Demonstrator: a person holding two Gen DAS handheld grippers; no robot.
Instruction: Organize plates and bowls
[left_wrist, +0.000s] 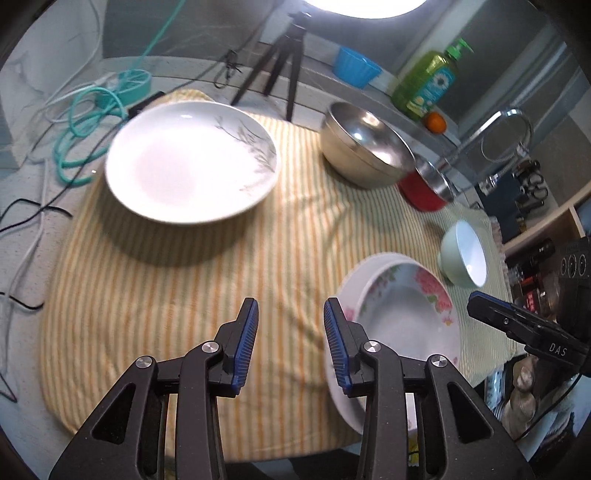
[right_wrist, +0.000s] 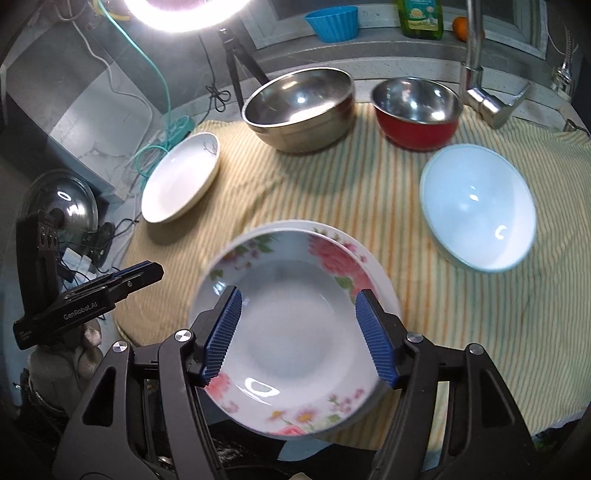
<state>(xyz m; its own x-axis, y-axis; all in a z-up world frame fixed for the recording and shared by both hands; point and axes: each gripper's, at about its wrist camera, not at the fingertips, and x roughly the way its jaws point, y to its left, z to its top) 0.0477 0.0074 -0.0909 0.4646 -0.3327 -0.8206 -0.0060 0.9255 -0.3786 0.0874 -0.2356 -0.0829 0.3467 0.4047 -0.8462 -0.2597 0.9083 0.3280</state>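
A flowered plate (right_wrist: 291, 332) lies on another plate at the near edge of the striped cloth (right_wrist: 369, 192); it also shows in the left wrist view (left_wrist: 402, 317). My right gripper (right_wrist: 299, 332) is open above it, fingers spread over its bowl. My left gripper (left_wrist: 291, 343) is open and empty over the cloth, just left of the flowered plate. A white plate with a grey twig print (left_wrist: 192, 158) lies far left (right_wrist: 181, 177). A large steel bowl (right_wrist: 299, 107), a red steel-lined bowl (right_wrist: 417, 110) and a pale green bowl (right_wrist: 480, 206) stand on the cloth.
A tripod (left_wrist: 284, 62), teal cable (left_wrist: 85, 125) and black wires lie at the back left. A blue cup (left_wrist: 354, 66), green soap bottle (left_wrist: 428, 81), an orange (left_wrist: 436, 122) and a faucet (right_wrist: 476, 74) are at the back. A pot lid (right_wrist: 62, 206) sits left.
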